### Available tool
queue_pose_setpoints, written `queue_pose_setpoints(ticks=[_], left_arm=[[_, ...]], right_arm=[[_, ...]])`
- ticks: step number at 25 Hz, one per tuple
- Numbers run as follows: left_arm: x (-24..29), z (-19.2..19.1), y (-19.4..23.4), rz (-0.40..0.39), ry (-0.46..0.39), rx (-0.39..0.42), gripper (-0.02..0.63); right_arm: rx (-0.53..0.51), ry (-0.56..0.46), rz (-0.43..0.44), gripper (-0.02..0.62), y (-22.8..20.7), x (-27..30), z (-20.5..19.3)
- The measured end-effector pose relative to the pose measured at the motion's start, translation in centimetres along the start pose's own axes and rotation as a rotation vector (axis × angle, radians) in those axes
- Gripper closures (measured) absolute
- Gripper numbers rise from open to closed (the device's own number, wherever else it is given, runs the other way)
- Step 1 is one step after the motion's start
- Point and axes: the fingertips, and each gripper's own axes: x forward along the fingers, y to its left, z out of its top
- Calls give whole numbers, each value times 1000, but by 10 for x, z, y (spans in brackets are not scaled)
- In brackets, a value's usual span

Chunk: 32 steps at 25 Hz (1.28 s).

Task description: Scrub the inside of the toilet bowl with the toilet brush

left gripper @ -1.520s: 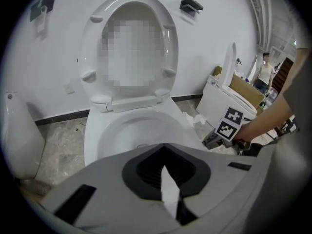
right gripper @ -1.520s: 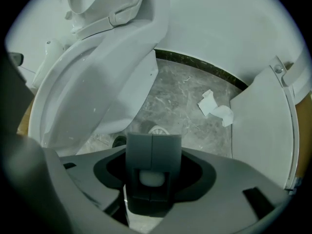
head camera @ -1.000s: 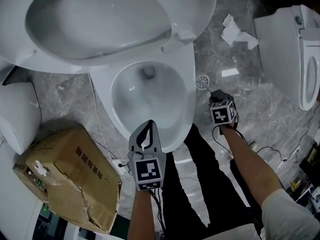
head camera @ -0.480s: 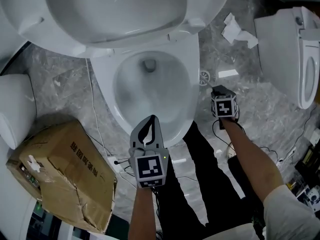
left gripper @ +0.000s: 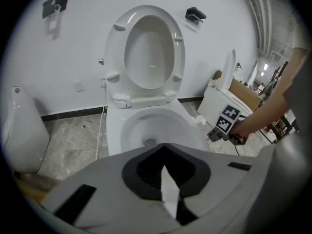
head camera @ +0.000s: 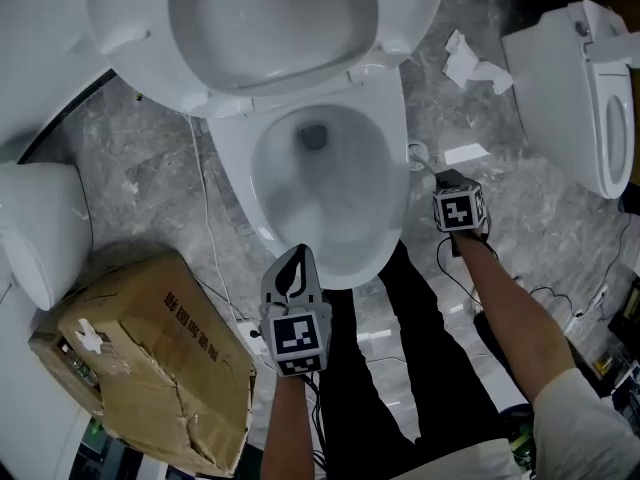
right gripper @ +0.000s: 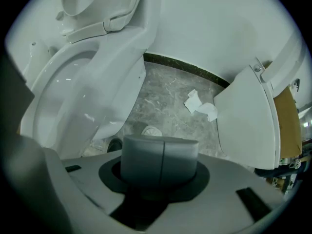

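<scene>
While my head has tipped so that the toilet bowl (head camera: 385, 218) now sits nearer the middle of the head view than a second ago, with the raised seat (head camera: 270, 23) further into the picture above it, my two tongs have shifted only a little against it. My right tongs (head camera: 448, 183) point down at the marble floor (head camera: 150, 168) just right of the bowl. Their jaws have just been closing, and the grey, seamed handle of the toilet brush (right gripper: 159, 159) now fills the gap between them, so they grip it at a middling width. A second ago a white round piece (head camera: 416, 154) on the floor stood in plain sight, apart from these tongs. Now only a sliver of it peeks out beside them, close to the bowl's right edge. The brush is outside the bowl, on its right. My left tongs (head camera: 298, 255) hang over the bowl's near rim, tips together and nothing in them, much as before. At lower left lies a cardboard box (head camera: 150, 363). Crumpled paper (head camera: 470, 63) lies on the floor beyond the right tongs, next to a second toilet (head camera: 585, 98).
</scene>
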Motion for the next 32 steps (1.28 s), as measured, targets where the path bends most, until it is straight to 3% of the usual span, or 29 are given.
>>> queue_pose_setpoints(ticks=[6,15,22,28,32], left_arm=[[-8,21,4,7,-52,-69,586],[-28,14,6,3,-32,-54,581],[-55,15,19,22,-63,-121,581],[-74,15,27,32,-71,-168,581],[-87,20,22,14,-93,-158,581]], right_arm=[[31,-27,-26,428,-6,-40,-7],[66,-88,-50,428,3,-93,-16],[55,-210,-55,428,10,-174,-18],[51,-237,-73,428,23,-211,-19],[73,-326,-122,428,20,-251,-7]])
